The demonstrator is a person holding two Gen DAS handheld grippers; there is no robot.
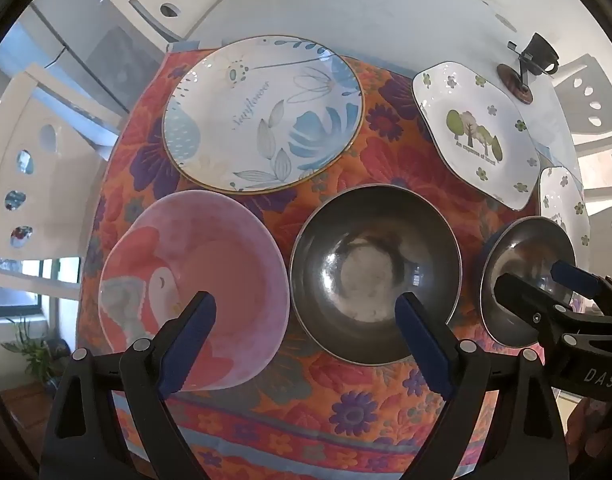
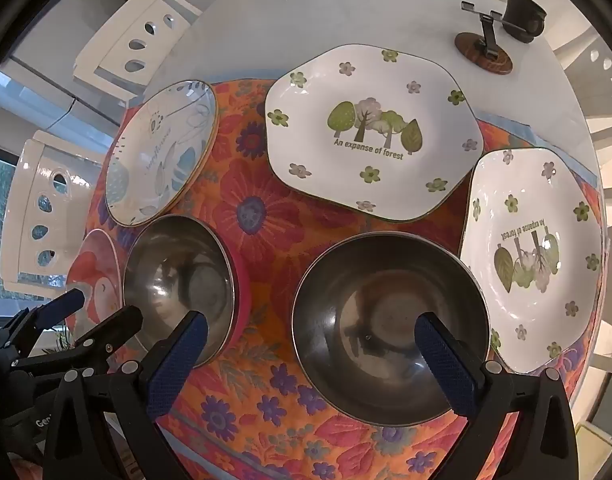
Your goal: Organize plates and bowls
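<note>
On a floral mat [image 1: 330, 400] lie a round blue-leaf plate [image 1: 261, 116], a pink flamingo bowl [image 1: 193, 288], two steel bowls [image 1: 376, 276] [image 2: 390, 332], and two white forest plates [image 2: 374, 132] [image 2: 534, 256]. My left gripper [image 1: 306, 340] is open and empty, above the gap between the pink bowl and the first steel bowl. My right gripper [image 2: 312, 364] is open and empty, one finger over the second steel bowl, which also shows in the left wrist view [image 1: 522, 264]. The first steel bowl sits at the left of the right wrist view [image 2: 177, 280].
A phone stand on a wooden base [image 2: 484, 56] and a dark cup [image 2: 524, 16] stand on the white table [image 2: 306, 8] beyond the mat. White chairs [image 1: 29, 160] [image 2: 133, 36] stand at the left and far side.
</note>
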